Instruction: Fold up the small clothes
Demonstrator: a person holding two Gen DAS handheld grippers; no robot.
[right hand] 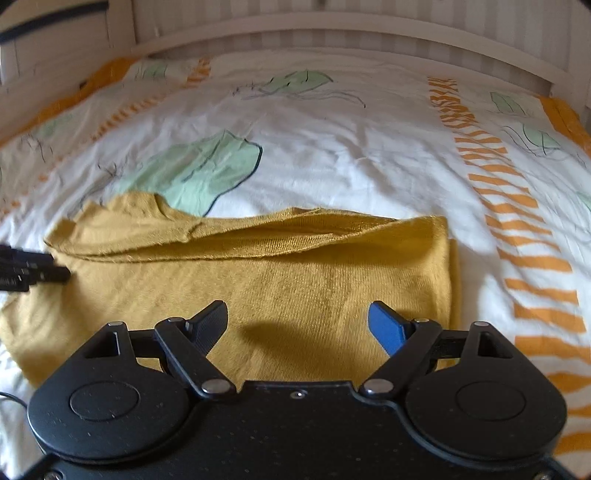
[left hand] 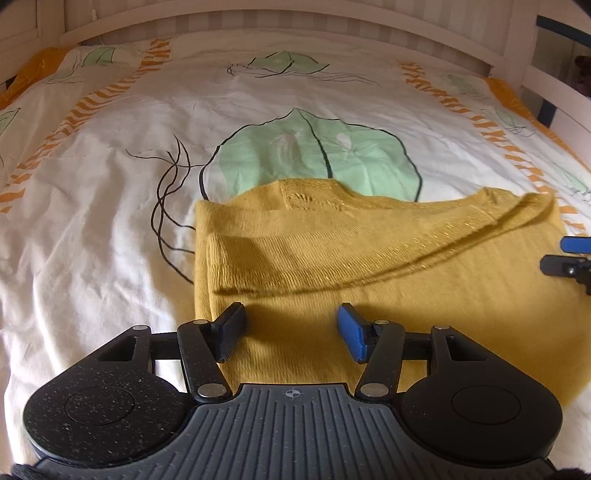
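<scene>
Hovering nearest are two grippers, one per hand. Jaws of the left gripper stand about half apart and empty, above the near left part of one mustard knit garment. Over its right part, the right gripper gapes wide, holding nothing. That single garment lies partly folded on one leaf-printed bedcover; beyond stands one white slatted headboard.

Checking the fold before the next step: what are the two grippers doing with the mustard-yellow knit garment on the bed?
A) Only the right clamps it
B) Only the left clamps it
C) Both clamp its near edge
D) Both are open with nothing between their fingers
D: the left gripper and the right gripper both hover open over the folded mustard-yellow knit garment, gripping no cloth.
</scene>
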